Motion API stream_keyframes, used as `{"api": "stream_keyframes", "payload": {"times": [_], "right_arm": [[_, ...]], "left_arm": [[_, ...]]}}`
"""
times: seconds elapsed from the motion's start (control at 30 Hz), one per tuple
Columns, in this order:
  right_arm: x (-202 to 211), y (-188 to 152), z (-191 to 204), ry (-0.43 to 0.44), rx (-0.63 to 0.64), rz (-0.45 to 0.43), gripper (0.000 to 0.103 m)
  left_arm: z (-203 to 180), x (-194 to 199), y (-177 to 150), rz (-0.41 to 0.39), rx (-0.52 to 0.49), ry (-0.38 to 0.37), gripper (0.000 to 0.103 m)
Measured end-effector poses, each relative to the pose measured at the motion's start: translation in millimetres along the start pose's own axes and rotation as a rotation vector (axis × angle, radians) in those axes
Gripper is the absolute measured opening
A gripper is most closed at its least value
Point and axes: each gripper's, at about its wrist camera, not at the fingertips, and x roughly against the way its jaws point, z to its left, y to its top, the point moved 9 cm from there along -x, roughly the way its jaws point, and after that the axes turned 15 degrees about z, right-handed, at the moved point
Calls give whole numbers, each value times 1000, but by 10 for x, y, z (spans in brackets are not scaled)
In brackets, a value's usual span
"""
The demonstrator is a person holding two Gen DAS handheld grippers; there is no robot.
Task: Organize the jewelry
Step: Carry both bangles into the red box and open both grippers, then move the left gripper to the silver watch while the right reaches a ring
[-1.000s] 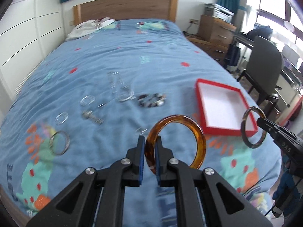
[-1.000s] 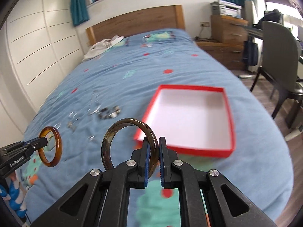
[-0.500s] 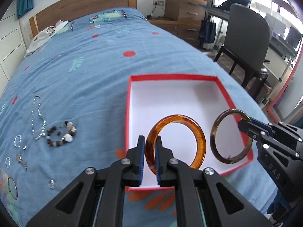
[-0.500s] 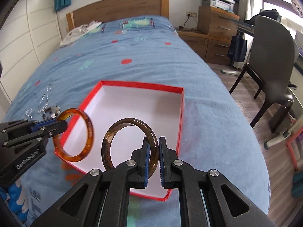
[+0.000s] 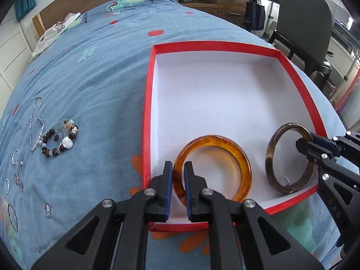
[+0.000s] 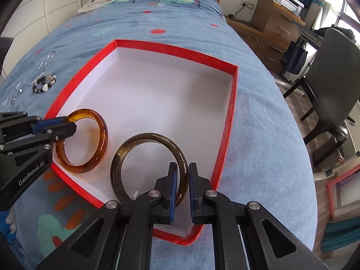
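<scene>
A red box with a white inside (image 5: 147,103) (image 6: 234,103) lies on the blue bedspread. My left gripper (image 5: 178,168) (image 6: 69,124) is shut on an amber bangle (image 5: 236,155) (image 6: 99,126) and holds it low inside the box's near left corner. My right gripper (image 6: 181,171) (image 5: 303,144) stands around the rim of a dark brown bangle (image 6: 144,138) (image 5: 271,153) inside the near right corner. Its jaws look slightly parted, with a gap on the right side of the rim.
Loose jewelry lies on the bedspread left of the box: a beaded bracelet (image 5: 59,140) (image 6: 43,83), a silver chain (image 5: 36,123), several small rings (image 5: 47,210). A grey chair (image 5: 306,15) (image 6: 330,72) and wooden drawers (image 6: 276,20) stand beside the bed.
Both grippers have carried their bangles from above the bedspread over to the box and lowered them into its near end. The right jaws have widened a little.
</scene>
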Motion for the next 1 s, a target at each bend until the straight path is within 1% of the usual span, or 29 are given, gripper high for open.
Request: {"api": "stream_keyframes", "payload": {"times": [0.03, 0.1, 0.17, 0.23, 0.27, 0.3, 0.37, 0.53, 0.6, 0.67, 0.7, 0.8, 0.87, 0.9, 1.0], "right_arm": [[-2, 3, 9, -8, 10, 9, 9], [-12, 12, 42, -28, 35, 33, 11], [1, 13, 59, -36, 44, 43, 14], [29, 11, 68, -24, 41, 47, 19], [65, 11, 77, -20, 37, 42, 24], [120, 2, 80, -16, 32, 31, 32], [259, -2, 57, -22, 18, 5, 39], [808, -58, 1, -9, -36, -72, 39], [1116, -79, 58, 5, -48, -120, 39], [1379, -85, 152, 15, -46, -163, 39], [1533, -90, 220, 20, -40, -190, 39], [1973, -134, 507, 49, -19, -267, 39], [2148, -155, 697, 72, -9, -299, 39], [2274, -181, 839, 85, 0, -319, 39], [2483, -244, 1131, 117, 20, -352, 39]], "left_arm": [[-8, -16, 2, 11, -4, 12, 10], [-15, -37, 26, 24, -5, 13, 10], [-12, -28, 41, 34, 13, -22, 12], [-12, 14, 64, 32, 28, -67, 18], [-5, 61, 70, 24, 32, -82, 20], [4, 108, 65, 14, 32, -89, 24], [20, 301, 53, -22, 24, -106, 25], [169, 899, -49, -128, 36, -139, 26], [305, 1220, -149, -186, 41, -140, 26], [472, 1487, -281, -229, 41, -109, 26], [527, 1551, -323, -234, 40, -102, 26], [854, 1827, -593, -252, 53, -66, 26], [1122, 1981, -779, -273, 78, -43, 26], [1257, 2040, -880, -277, 92, -41, 26], [1736, 2179, -1199, -287, 161, -36, 27]]}}
